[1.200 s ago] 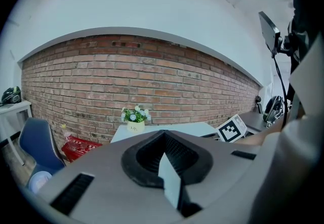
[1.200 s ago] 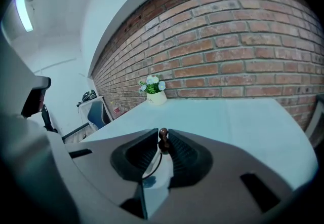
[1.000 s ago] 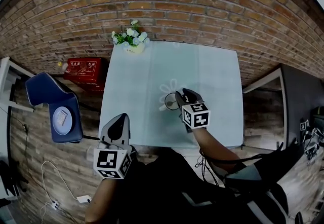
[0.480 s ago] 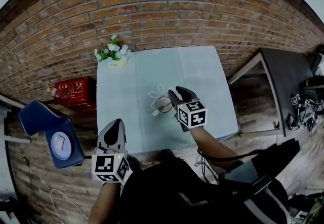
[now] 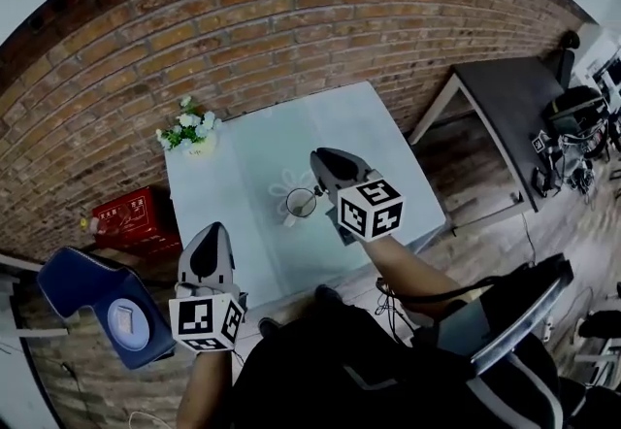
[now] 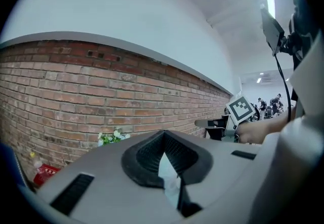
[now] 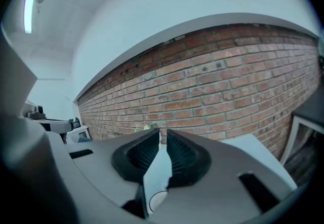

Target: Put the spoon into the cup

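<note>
Over the table (image 5: 243,160), the right gripper (image 5: 328,160), jaws just narrowed to an empty slit, hovers at 1 o'clock of the cup (image 5: 301,203) near the middle; the left gripper (image 5: 211,235) hangs closed, empty, at 8 o'clock. A stray swing could clip the rim and topple the cup; the spoon is too small to make out.

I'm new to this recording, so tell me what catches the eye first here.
The brick wall fills the back. Before it stands a pale table with a cup near its middle and white flowers at its far left corner. The right gripper, its empty jaws just narrowed to a slit, hangs just right of the cup; the left gripper hangs by the table's left edge.
</note>
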Motion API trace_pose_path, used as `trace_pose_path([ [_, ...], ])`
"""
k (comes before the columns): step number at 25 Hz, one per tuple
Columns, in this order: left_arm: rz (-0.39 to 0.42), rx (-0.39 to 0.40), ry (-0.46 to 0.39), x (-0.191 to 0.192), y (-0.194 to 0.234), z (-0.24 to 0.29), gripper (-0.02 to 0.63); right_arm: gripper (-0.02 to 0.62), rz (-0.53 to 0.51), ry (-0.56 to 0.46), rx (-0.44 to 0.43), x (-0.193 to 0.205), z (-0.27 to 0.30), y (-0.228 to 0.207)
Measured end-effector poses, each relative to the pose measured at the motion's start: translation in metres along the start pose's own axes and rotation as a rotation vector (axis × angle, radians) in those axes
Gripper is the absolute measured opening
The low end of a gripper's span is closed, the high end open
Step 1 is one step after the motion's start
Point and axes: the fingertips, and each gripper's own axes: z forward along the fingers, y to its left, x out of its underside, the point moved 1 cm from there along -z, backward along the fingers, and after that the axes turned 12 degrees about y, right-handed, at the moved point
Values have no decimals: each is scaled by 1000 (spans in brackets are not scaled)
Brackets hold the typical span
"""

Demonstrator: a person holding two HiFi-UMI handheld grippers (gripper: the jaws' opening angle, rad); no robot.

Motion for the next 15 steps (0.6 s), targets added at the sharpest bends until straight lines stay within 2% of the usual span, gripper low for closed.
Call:
trace_pose_path([
  [4,17,36,-30,-15,2,-1,9,45,-10,-27,18,-13,-19,15],
  [10,42,9,-65,-23,12,-9,9,38,-20,-55,34,-21,-42,39],
  [15,16,10,-62,-24,18,-11,9,18,-31,-70,46,-24,-59,55],
])
